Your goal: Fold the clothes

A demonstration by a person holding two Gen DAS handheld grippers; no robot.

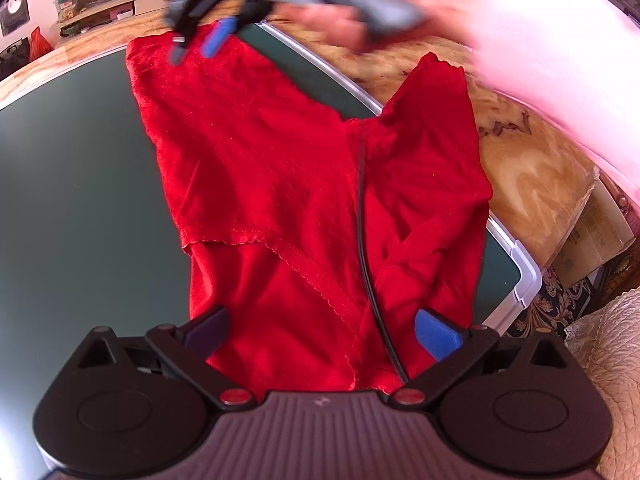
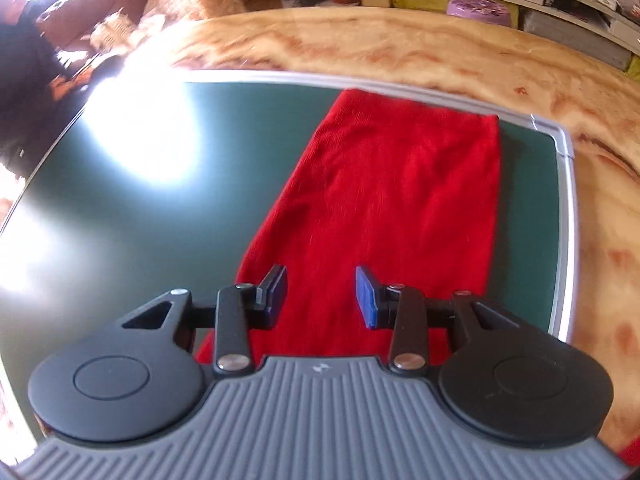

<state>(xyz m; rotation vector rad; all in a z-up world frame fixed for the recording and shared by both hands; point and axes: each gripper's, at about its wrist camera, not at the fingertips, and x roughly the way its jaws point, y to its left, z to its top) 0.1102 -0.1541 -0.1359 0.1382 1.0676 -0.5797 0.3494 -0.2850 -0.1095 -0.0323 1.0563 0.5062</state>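
A red garment (image 1: 260, 160) lies lengthwise on a dark green board (image 1: 80, 200), with one part folded over and a flap reaching past the board's right edge. My left gripper (image 1: 320, 320) hovers over its near end, open wide with only cloth below the pads. A thin black cable (image 1: 362, 220) runs across the cloth. My right gripper (image 1: 200, 46), blurred and held by a hand (image 1: 340, 12), is above the far end. In the right wrist view the right gripper (image 2: 320, 284) is open over the red garment (image 2: 400, 180), with nothing between its pads.
The green board (image 2: 200, 220) has a silver frame and rests on a marbled tan table (image 2: 360, 48). A pink sleeve (image 1: 540, 40) crosses the upper right. Shelves with clutter (image 1: 100, 4) stand behind, and a cardboard box (image 1: 600, 232) sits beyond the table's right edge.
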